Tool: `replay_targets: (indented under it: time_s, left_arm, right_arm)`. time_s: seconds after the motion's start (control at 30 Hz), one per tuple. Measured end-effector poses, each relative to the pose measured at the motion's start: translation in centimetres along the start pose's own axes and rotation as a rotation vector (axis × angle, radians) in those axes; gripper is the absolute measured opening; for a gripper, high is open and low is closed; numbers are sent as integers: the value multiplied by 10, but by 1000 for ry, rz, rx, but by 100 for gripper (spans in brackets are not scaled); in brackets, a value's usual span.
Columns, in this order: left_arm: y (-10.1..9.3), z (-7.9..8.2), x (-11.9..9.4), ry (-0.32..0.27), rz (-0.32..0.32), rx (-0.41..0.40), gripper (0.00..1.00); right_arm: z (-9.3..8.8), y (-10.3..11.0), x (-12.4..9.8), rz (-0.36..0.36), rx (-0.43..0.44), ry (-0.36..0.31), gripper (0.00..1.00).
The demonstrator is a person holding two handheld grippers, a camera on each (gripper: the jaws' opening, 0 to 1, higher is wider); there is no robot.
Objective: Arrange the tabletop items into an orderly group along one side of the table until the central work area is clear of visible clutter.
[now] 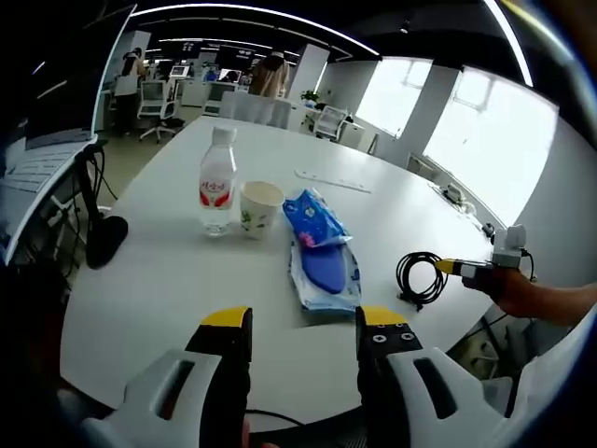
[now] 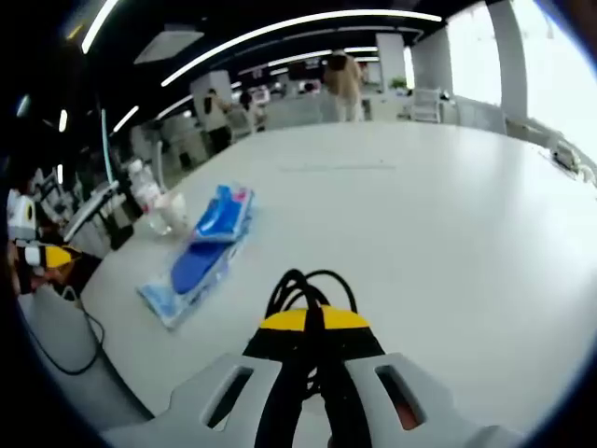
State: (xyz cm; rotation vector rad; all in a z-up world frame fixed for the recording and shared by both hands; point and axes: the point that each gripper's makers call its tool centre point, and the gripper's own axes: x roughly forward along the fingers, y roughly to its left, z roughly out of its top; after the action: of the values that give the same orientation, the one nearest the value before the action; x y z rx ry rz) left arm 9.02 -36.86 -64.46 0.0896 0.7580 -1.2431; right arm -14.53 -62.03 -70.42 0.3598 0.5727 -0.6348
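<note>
My left tool [image 1: 303, 327] hangs with jaws wide apart, gripping nothing, over the white counter [image 1: 159, 280]. Ahead stand a water bottle [image 1: 217, 184] with a red label (writing too small to read), a paper cup [image 1: 258, 207], contents hidden, and blue wipe packets [image 1: 322, 252]. My right tool [image 2: 312, 319] is clamped on the black coiled cable [image 2: 300, 287]

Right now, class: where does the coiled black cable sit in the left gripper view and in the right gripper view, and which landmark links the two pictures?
Left gripper view: the black cable lies right of centre on the white table, held by the right gripper.
Right gripper view: the cable is at bottom centre, clamped in the jaws.
Shared landmark: the blue packets, beside the paper cup.
</note>
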Motion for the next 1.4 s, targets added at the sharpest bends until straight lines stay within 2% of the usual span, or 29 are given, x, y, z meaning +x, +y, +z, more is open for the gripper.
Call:
replay_targets:
  time_s: [0.27, 0.5, 0.77, 1.4]
  left_arm:
    - [-4, -2, 1, 7, -9, 8, 43]
    - [-5, -2, 0, 8, -8, 7, 43]
    - [-5, -5, -1, 11, -5, 3, 43]
    - [-7, -3, 0, 8, -5, 1, 44]
  right_arm:
    - [-2, -6, 6, -35, -7, 24, 0]
    - [-13, -11, 10, -54, -19, 74, 0]
    - [-22, -11, 14, -59, -15, 97, 0]
    - [-22, -17, 12, -72, -34, 122, 4]
